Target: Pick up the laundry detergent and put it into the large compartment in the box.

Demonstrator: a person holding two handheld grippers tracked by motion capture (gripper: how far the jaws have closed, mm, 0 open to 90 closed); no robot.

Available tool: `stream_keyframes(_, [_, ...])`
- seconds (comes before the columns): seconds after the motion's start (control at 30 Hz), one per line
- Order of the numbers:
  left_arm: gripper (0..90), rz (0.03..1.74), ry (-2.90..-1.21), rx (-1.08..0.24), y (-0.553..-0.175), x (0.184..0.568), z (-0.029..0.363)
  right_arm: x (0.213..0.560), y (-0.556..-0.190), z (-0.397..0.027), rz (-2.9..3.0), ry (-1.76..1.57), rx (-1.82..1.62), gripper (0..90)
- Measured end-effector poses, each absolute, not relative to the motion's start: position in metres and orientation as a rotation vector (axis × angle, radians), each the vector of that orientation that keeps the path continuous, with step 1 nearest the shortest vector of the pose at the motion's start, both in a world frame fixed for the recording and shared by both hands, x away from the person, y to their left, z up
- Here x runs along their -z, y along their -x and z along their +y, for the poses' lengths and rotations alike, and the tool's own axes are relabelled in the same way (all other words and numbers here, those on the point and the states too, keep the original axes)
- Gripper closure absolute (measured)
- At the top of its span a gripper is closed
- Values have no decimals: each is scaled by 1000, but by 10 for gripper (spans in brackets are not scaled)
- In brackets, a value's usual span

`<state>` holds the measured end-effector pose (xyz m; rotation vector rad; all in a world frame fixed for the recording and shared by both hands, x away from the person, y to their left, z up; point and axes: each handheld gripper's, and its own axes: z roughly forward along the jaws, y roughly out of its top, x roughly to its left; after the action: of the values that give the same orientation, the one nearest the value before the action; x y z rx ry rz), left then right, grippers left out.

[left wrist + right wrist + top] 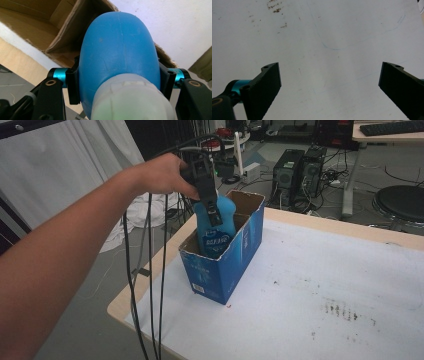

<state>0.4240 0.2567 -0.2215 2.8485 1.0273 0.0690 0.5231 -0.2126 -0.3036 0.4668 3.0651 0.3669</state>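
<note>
A blue plastic bottle (223,220) with a white cap stands partly inside an open blue cardboard box (235,262) near the table's far left corner. My left gripper (212,205) is shut on the bottle's upper part, held from above by a hand. In the left gripper view the bottle (118,47) sits between the two black jaws, its white cap (132,100) nearest the camera, with the box's brown flaps (62,32) beneath. My right gripper (329,82) is open over the bare white table top (332,32), nothing between its jaws.
The white table cover (320,285) carries dark smudges (340,310) at the right. Black cables (150,280) hang off the table's left edge. On the floor beyond stand computer towers (297,170), and a black stool (400,202) is at the right.
</note>
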Motion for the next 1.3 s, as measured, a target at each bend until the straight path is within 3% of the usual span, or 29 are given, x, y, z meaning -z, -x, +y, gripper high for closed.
stream_keyframes(0.83, [379, 1039, -2905, -18, -424, 286, 256, 307, -523, -213, 3074, -473, -365, 33])
stream_keyframes(1.3, [377, 1051, -2885, 6, -426, 289, 259, 308, -522, -209, 3078, -455, -360, 33])
